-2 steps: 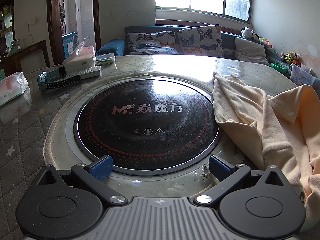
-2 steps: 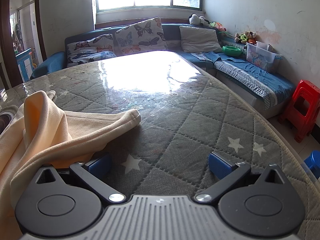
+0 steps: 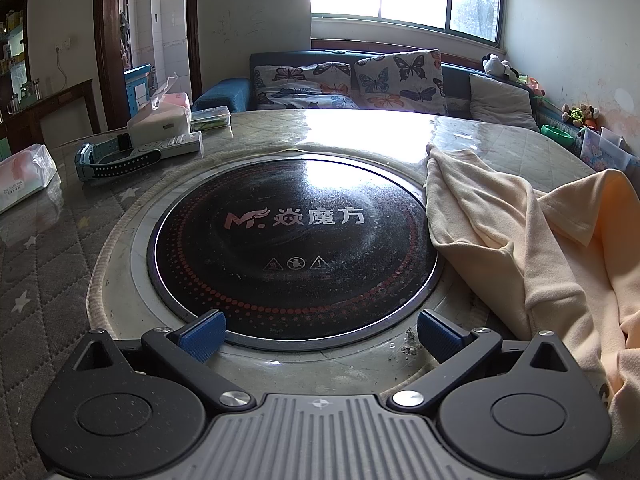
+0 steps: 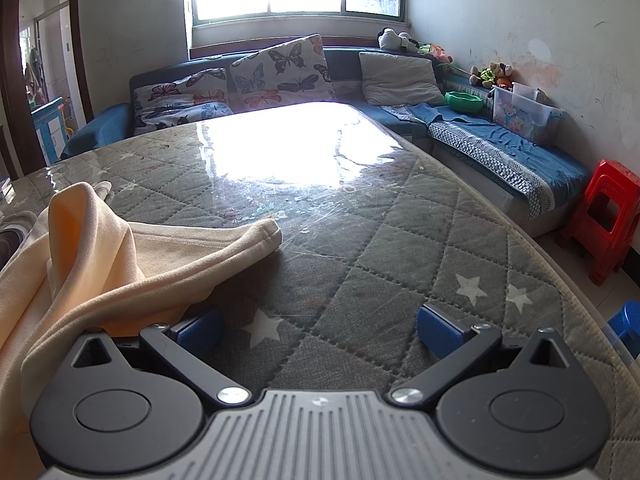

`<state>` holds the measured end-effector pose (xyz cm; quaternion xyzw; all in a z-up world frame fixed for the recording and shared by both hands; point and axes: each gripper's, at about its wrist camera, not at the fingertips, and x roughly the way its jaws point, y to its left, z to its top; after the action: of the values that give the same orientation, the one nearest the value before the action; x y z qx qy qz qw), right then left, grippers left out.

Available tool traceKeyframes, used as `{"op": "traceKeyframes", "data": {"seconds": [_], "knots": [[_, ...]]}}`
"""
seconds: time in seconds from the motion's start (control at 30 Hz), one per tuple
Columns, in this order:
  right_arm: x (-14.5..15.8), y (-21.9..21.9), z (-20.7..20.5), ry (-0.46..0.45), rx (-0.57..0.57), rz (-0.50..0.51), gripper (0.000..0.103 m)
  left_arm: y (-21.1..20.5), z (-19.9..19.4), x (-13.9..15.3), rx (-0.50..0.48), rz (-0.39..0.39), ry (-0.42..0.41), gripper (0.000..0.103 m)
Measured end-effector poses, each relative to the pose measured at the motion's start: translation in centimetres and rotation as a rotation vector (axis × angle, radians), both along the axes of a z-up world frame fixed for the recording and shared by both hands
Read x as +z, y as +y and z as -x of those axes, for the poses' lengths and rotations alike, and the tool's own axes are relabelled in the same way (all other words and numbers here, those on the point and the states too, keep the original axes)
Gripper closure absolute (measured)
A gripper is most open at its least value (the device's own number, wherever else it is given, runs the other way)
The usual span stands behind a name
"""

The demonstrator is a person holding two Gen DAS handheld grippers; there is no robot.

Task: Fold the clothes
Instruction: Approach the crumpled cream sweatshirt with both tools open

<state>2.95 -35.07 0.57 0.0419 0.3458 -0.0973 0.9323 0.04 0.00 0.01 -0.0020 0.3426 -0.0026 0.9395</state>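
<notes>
Garment (image 3: 520,248) is lying crumpled across the right side of the left-wrist frame, its edge overlapping the rim of the round black cooktop (image 3: 292,248) set in the table (image 4: 400,240). In the right-wrist frame the same cream cloth is filling the lower left, one sleeve (image 4: 240,240) stretching toward centre on the quilted cover.

Left gripper (image 3: 320,330) is hovering spread wide over the cooktop's near rim, gripping nothing. Right gripper (image 4: 320,330) is likewise spread wide, and a fold of the cloth is lying against its left finger (image 4: 198,328) without being pinched.

Compared with a tenth of a second ago, nothing is shifting visibly: both views and the cloth are matching. Judgement: folding is not yet starting; a hem or sleeve probably needs grasping first.
</notes>
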Motion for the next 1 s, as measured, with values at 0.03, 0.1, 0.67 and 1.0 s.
{"op": "traceKeyframes", "data": {"seconds": [0.03,0.1,0.67,1.0], "knots": [[0.1,0.1,0.2,0.001,0.002,0.001,0.0,0.0,0.0,0.0,0.0,0.001,0.0,0.0],[0.2,0.2,0.5,0.004,0.007,0.002,0.0,0.0,0.0,0.0,0.0,0.002,0.001,0.0],[1.8,0.5,6.9,0.031,0.072,-0.014,0.0,-1.4,2.3,1.3,0.041,-0.021,0.053,0.0],[2.6,3.1,10.5,0.006,0.14,0.024,0.0,-3.9,5.2,3.0,0.044,-0.042,0.076,0.0]]}}
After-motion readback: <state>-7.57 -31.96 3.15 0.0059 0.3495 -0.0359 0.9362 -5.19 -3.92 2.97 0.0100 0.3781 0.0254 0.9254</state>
